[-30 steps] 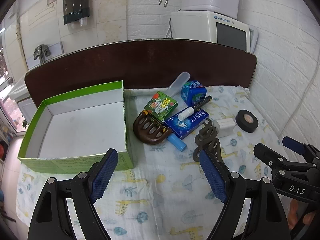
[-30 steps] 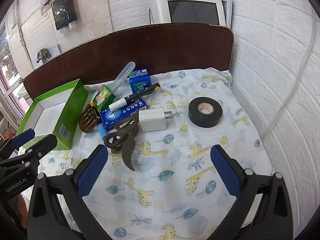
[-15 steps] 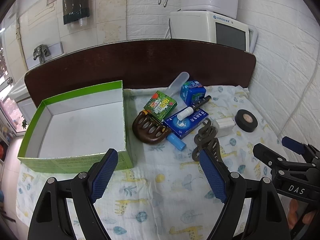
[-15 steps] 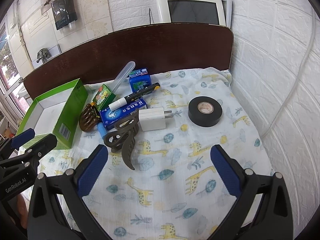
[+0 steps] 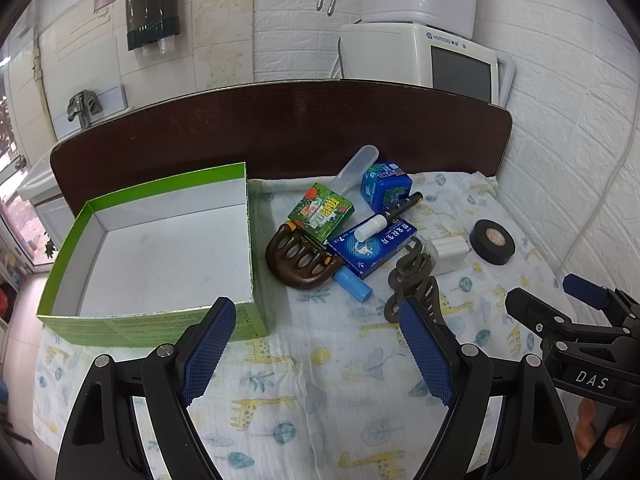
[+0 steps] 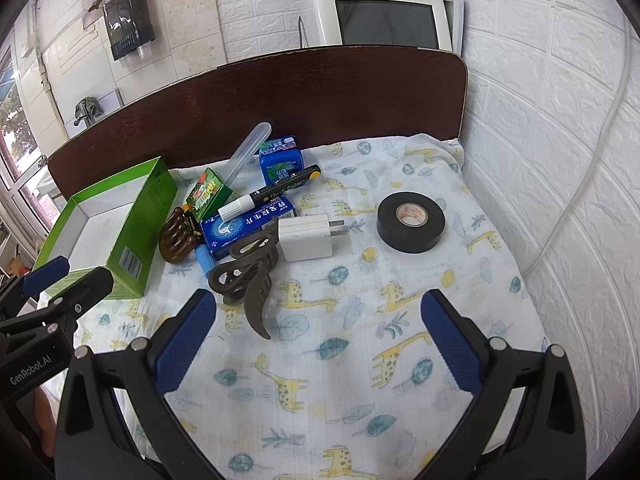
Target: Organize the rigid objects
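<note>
An empty green box (image 5: 96,320) with a white inside stands at the left of the giraffe-print cloth. Beside it lies a heap: a dark brown comb-like piece (image 5: 302,260), a small green carton (image 5: 322,211), a blue carton (image 6: 248,226), a black marker (image 6: 270,194), a blue tin (image 6: 282,160), a clear tube (image 6: 246,152) and a small blue cylinder (image 5: 352,282). A grey-brown hair claw (image 6: 250,276), a white plug charger (image 6: 310,238) and a black tape roll (image 6: 411,222) lie further right. My left gripper (image 5: 316,354) and right gripper (image 6: 318,344) hover open above the near cloth, holding nothing.
A dark wooden board (image 6: 280,96) backs the surface, with a white appliance (image 6: 384,16) behind it. A white brick wall (image 6: 560,140) with a thin cable closes the right side. Printed cloth (image 6: 320,360) spreads under both grippers.
</note>
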`<state>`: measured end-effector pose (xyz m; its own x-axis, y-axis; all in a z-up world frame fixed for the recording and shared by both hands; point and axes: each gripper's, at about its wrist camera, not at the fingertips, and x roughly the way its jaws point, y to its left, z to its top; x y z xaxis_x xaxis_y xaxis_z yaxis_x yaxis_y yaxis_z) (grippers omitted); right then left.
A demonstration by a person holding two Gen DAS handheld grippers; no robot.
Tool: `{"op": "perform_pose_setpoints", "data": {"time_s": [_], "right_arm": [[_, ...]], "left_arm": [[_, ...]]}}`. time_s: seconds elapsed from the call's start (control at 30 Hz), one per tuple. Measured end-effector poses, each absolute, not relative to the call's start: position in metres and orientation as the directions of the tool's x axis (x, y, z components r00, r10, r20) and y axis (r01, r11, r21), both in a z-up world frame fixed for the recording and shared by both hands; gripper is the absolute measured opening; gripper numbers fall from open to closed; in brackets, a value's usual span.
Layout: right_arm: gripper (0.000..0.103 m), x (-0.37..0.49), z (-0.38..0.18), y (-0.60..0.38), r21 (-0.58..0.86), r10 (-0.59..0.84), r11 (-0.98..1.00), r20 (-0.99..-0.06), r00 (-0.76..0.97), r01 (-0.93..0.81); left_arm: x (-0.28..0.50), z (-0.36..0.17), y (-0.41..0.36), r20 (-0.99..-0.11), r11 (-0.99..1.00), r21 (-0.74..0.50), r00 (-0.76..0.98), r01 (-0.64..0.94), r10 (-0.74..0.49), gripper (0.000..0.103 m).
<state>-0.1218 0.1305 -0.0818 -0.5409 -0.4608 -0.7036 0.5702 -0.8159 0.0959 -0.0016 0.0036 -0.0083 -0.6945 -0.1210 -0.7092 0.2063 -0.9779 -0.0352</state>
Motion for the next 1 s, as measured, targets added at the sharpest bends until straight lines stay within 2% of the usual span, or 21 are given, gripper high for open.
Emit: {"op": "perform_pose_setpoints", "data": {"time_s": [0.43, 0.5, 0.57, 0.67, 0.83, 0.87, 0.97, 1.0], "right_arm": [[0.1, -0.122, -0.083, 0.132, 0.109, -0.471, -0.811, -0.703, -0.532, 0.574], [0.091, -0.123, -0.085, 0.133, 0.123, -0.484, -0.804, -0.705, -0.519, 0.582], [0.063, -0.126, -0.089, 0.134, 0.152, -0.501, -0.791, -0.717, -0.484, 0.593], [0.037, -0.131, -0.102, 0.136, 0.209, -0.52, -0.776, -0.747, -0.415, 0.596], [0.036, -0.13, -0.119, 0.126, 0.24, -0.546, -0.732, -0.767, -0.337, 0.638], [0.037, -0.13, -0.122, 0.122, 0.247, -0.553, -0.719, -0.77, -0.319, 0.65], [0.038, -0.131, -0.129, 0.107, 0.249, -0.552, -0.698, -0.784, -0.284, 0.671], [0.038, -0.131, -0.132, 0.103, 0.249, -0.552, -0.693, -0.788, -0.275, 0.677]], "left_arm": [[-0.003, -0.007, 0.002, -0.717, -0.973, -0.028, -0.684, 0.227, -0.139, 0.084], [-0.005, -0.008, 0.002, -0.721, -0.973, -0.028, -0.679, 0.229, -0.139, 0.084], [-0.006, -0.01, 0.001, -0.725, -0.973, -0.028, -0.674, 0.231, -0.139, 0.084], [-0.009, -0.013, 0.003, -0.73, -0.975, -0.031, -0.671, 0.221, -0.129, 0.084], [-0.017, -0.021, 0.006, -0.743, -0.977, -0.021, -0.657, 0.213, -0.127, 0.084], [-0.018, -0.023, 0.006, -0.746, -0.952, -0.014, -0.637, 0.305, -0.193, 0.084], [-0.021, -0.027, 0.005, -0.756, -0.952, -0.011, -0.626, 0.307, -0.193, 0.084], [-0.023, -0.028, 0.004, -0.757, -0.933, -0.004, -0.611, 0.36, -0.233, 0.084]]}}
